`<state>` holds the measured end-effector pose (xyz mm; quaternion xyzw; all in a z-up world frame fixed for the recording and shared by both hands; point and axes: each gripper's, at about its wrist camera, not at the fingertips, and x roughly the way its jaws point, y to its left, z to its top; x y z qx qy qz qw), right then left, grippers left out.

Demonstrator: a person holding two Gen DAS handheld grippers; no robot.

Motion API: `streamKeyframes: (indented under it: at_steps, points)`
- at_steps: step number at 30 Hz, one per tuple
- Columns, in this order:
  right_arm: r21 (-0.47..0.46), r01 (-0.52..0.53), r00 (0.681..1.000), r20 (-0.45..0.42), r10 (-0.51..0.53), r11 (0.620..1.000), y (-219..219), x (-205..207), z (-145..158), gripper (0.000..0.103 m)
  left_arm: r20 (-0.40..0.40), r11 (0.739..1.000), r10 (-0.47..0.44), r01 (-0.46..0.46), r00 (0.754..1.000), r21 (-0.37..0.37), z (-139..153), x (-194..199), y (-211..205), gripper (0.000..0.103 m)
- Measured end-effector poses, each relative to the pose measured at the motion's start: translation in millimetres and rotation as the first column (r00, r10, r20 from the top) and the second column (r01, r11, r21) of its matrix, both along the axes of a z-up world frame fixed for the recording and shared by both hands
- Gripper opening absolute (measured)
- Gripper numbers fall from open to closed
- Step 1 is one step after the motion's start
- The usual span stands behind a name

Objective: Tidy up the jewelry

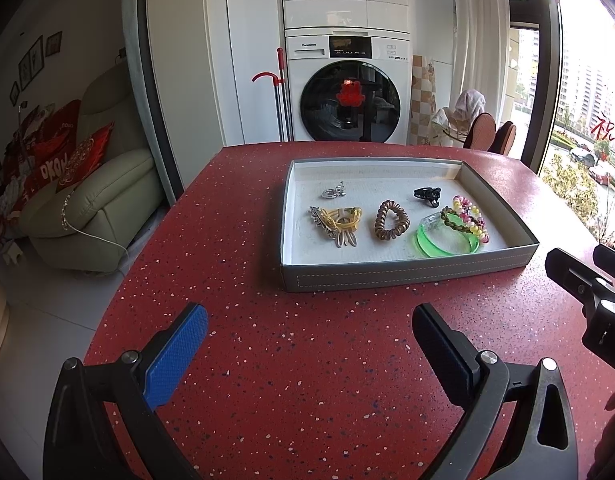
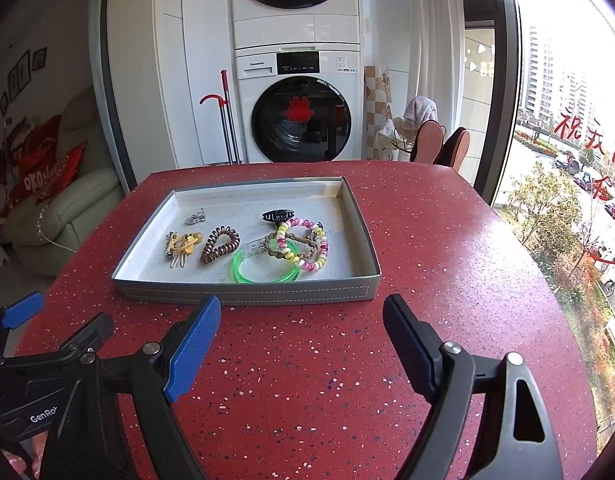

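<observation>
A grey tray [image 1: 407, 274] [image 2: 247, 294] with a white lining sits on the red speckled table [image 1: 307, 360] [image 2: 427, 240]. In it lie a silver clip [image 1: 333, 192] [image 2: 195, 217], a yellow tie with metal clips [image 1: 339, 222] [image 2: 181, 245], a brown spiral hair tie [image 1: 391, 220] [image 2: 220, 244], a black claw clip [image 1: 427, 193] [image 2: 277, 216], a green bangle [image 1: 447, 240] [image 2: 263, 270] and a pink-yellow bead bracelet [image 1: 471, 218] [image 2: 307, 246]. My left gripper [image 1: 309, 320] is open and empty, short of the tray. My right gripper [image 2: 301, 312] is open and empty, just before the tray's front wall.
A stacked washer and dryer [image 1: 347, 92] [image 2: 299, 112] stand behind the table. A sofa [image 1: 91, 208] is on the left, chairs [image 2: 439, 144] and a window on the right. The right gripper shows in the left wrist view [image 1: 587, 280].
</observation>
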<state>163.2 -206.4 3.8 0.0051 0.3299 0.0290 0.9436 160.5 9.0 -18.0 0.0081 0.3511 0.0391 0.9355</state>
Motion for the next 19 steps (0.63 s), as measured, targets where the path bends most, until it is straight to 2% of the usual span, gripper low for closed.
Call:
streamKeyframes:
  at_steps: [14, 19]
  points:
    - [0.002, -0.002, 1.0, -0.005, 0.002, 1.0, 2.4, -1.2, -2.5, 0.086, -0.019, 1.0, -0.005, 0.005, 1.0, 0.001, -3.2, 2.4, -0.1, 0.103]
    - [0.002, -0.001, 1.0, -0.007, 0.001, 1.0, 4.0, -2.6, -4.6, 0.086, -0.002, 1.0, -0.01, 0.01, 1.0, 0.013, -1.7, 1.3, -1.9, 0.103]
